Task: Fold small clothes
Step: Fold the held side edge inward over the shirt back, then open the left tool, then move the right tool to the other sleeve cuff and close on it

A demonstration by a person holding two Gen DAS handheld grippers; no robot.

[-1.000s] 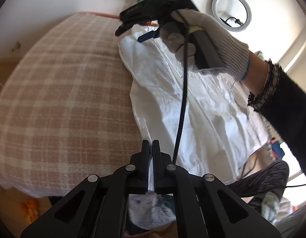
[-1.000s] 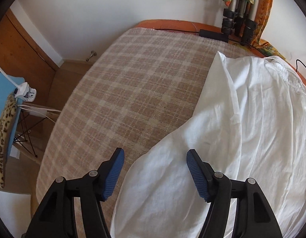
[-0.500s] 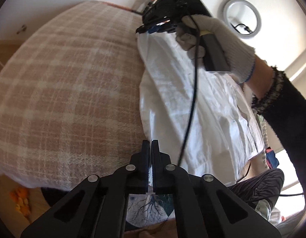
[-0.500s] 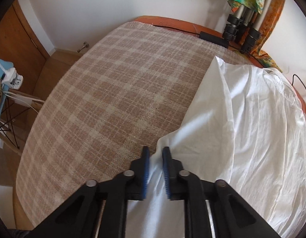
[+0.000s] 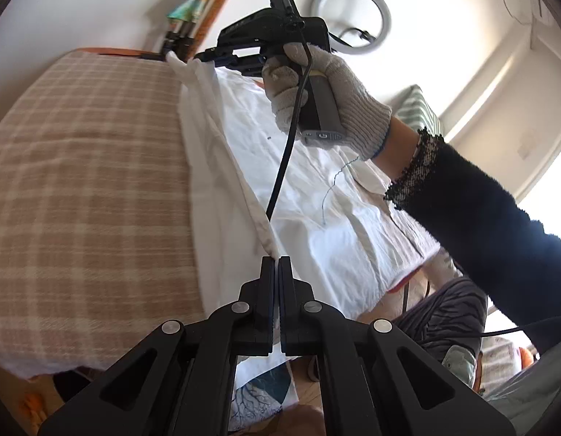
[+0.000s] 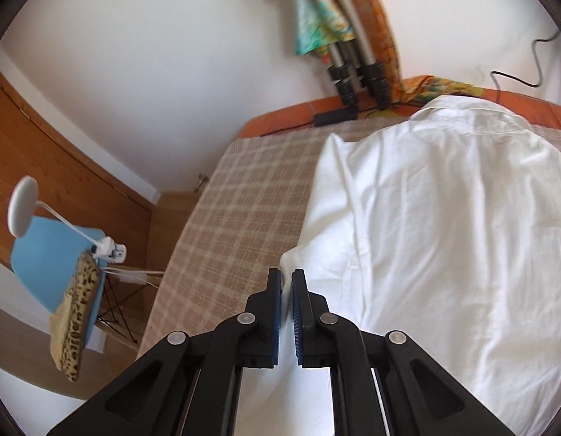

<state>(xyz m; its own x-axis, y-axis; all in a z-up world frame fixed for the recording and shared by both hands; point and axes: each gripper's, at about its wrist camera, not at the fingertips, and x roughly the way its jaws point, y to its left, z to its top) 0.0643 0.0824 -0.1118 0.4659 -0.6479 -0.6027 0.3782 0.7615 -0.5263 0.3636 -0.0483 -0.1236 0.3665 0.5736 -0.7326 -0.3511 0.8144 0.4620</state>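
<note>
A white shirt (image 5: 316, 196) lies spread on a bed with a beige plaid cover (image 5: 80, 181). My left gripper (image 5: 275, 265) is shut on the shirt's near left edge and holds it lifted. In the same view my right gripper (image 5: 207, 59), in a gloved hand, pinches the far end of that edge. In the right wrist view my right gripper (image 6: 287, 279) is shut on a fold of the white shirt (image 6: 444, 218), which is raised off the plaid cover (image 6: 236, 218).
A ring light (image 5: 351, 16) hangs on the wall. Tripod legs (image 6: 353, 72) with a colourful cloth stand at the bed's far end. A blue chair (image 6: 51, 254) with a leopard-print item and a white lamp stands on the left. The person's legs (image 5: 444, 312) are at the bed's right side.
My right gripper closed on the shirt's edge from wide open. Both grippers then lifted that edge up off the bed, pulling it taut between them.
</note>
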